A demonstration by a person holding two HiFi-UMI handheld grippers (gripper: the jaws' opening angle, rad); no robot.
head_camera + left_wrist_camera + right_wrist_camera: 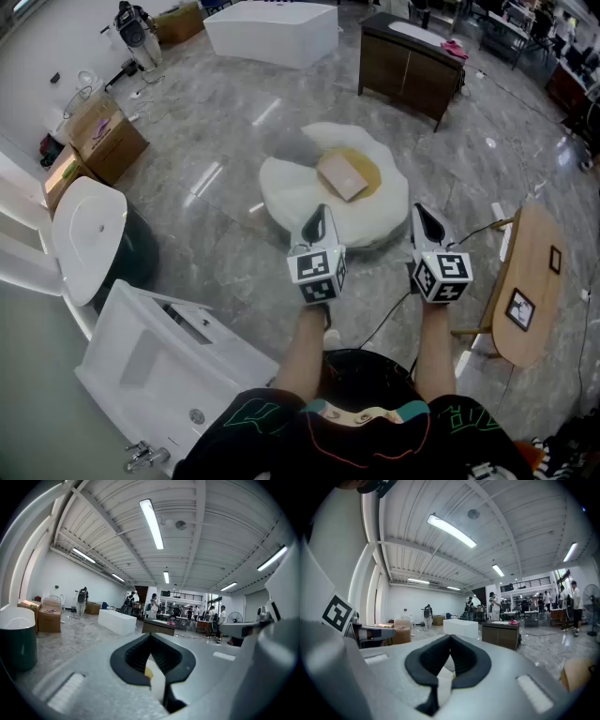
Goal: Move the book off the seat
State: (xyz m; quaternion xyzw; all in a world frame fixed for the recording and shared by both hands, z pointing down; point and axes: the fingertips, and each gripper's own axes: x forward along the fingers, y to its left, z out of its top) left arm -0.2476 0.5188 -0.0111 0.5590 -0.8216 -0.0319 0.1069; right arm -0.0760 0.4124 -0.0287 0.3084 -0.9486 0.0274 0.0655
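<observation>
**Book on the seat, both grippers shut and empty**

Head view: the book (342,175) lies flat and skewed on the yellow middle of the round white seat (291,192), which sits on the marble floor; its cover is plain tan, and any print on it is too small to read; the left gripper (319,217) and the right gripper (424,214) hang side by side on the near side of the seat, apart from the book, their tips pointing towards it; only this view shows book and seat whole; a dark cabinet (408,66) and a white block (272,33) stand beyond.

Left gripper view: the left gripper (151,637) has its jaws pressed together with nothing between them; the camera looks level across the hall to the white block (117,620), cardboard boxes (49,618) and distant people (153,604); a pale and yellow sliver shows under the joined tips, too little of it to name.

Right gripper view: the right gripper (450,639) is likewise closed on nothing; the cabinet (500,635) and the white block (460,627) appear past its jaws, with a pale sliver below the tips that cannot be made out.
</observation>
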